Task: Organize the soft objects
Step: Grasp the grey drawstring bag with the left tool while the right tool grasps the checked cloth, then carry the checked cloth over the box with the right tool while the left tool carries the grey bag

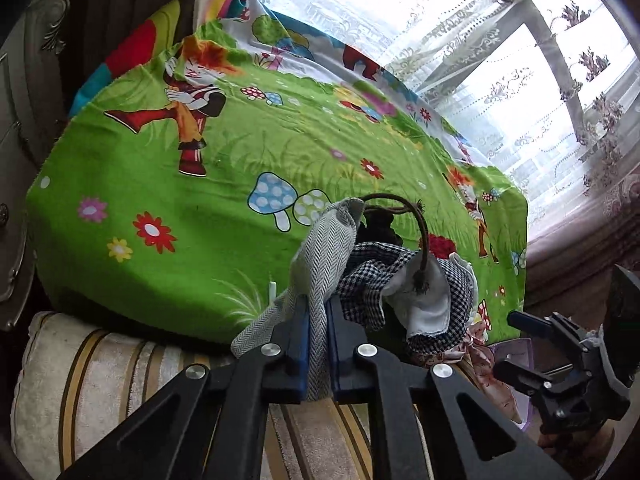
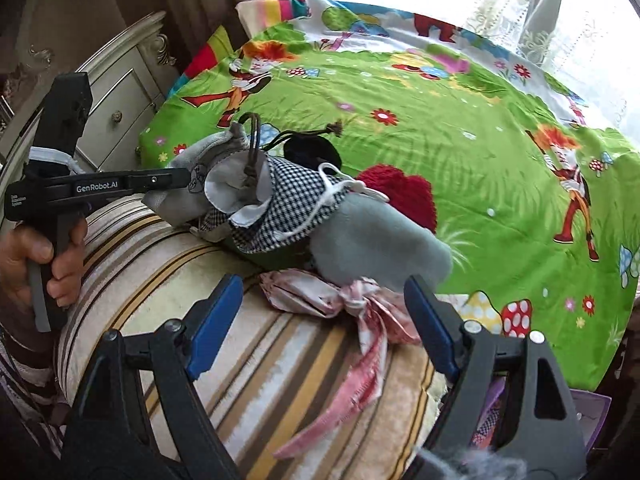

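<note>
Soft objects sit bunched at the near edge of the green cartoon sheet (image 2: 400, 152), which fills the middle and right of the right wrist view. Below it, across the lower left, runs the striped cushion (image 2: 224, 360), and that's where the pile spills over.

Biggest in the heap: the grey fleece pouch (image 2: 372, 240), centre frame, lying on its side. Just left of it, the black-and-white checked pouch (image 2: 296, 196) with its white lining showing. Behind, upper centre, a red fluffy piece (image 2: 404, 192) and a small black pouch (image 2: 312, 152). In front, at lower centre, a pink-and-white patterned cloth (image 2: 344, 300) trails down the cushion.

Now the grip. The left gripper (image 1: 318, 340) is clamped tight on the grey herringbone pouch (image 1: 320, 248), fabric pinched between the blue pads, centre of the left wrist view. The right gripper (image 2: 324, 324) stands wide, nothing between its fingers, hovering over the pink cloth.

The risks, as I judge them: the brown drawstring (image 1: 408, 216) loops over the checked pouch, so lifting the herringbone one could drag its neighbour along. The pinch is only on a fold, too, so it may slip.
</note>
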